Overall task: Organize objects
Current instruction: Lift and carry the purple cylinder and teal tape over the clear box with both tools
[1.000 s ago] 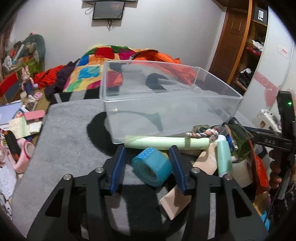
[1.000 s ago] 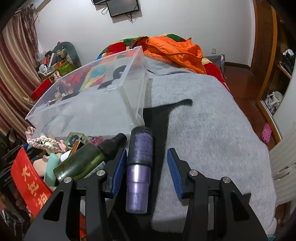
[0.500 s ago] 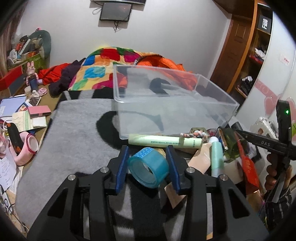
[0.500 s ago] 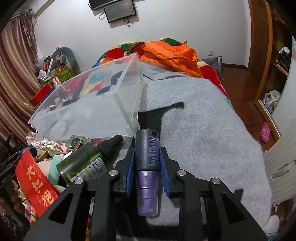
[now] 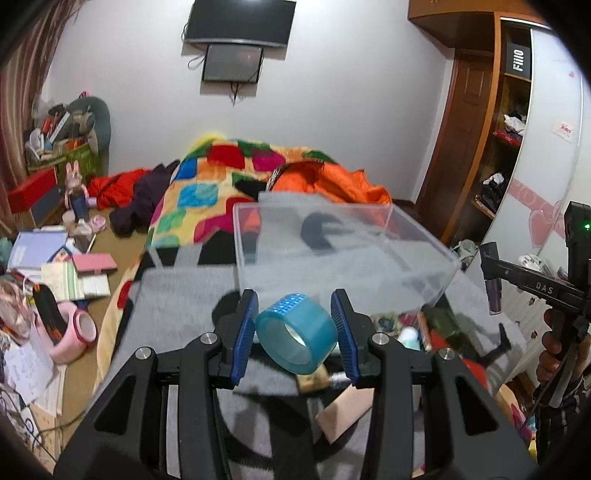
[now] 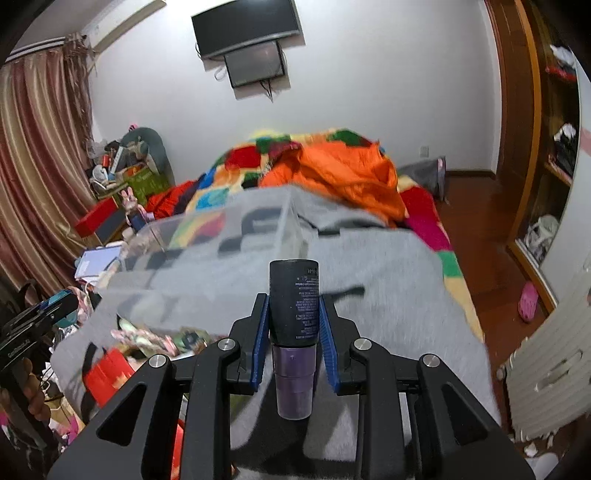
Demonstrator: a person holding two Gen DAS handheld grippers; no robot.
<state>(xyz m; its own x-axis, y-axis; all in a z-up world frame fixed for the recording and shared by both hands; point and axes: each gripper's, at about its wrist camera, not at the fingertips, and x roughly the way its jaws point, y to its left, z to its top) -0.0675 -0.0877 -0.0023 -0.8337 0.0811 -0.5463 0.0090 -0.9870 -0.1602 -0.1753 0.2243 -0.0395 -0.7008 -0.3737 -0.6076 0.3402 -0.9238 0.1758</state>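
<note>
Left gripper [image 5: 297, 332] jaws clamp a blue tape roll [image 5: 297, 338], right gripper [image 6: 291, 341] jaws a purple bottle [image 6: 294, 332], both above the bed before the clear bin [image 5: 343, 254]; either rounded item might slip free.

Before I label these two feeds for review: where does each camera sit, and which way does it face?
Left wrist: on the left gripper, looking along its fingers over the teal tape roll to the clear bin; the right gripper shows at the side.
Right wrist: on the right gripper, looking past the purple bottle over the grey blanket.
Shared: bin, blanket, wall TV.
</note>
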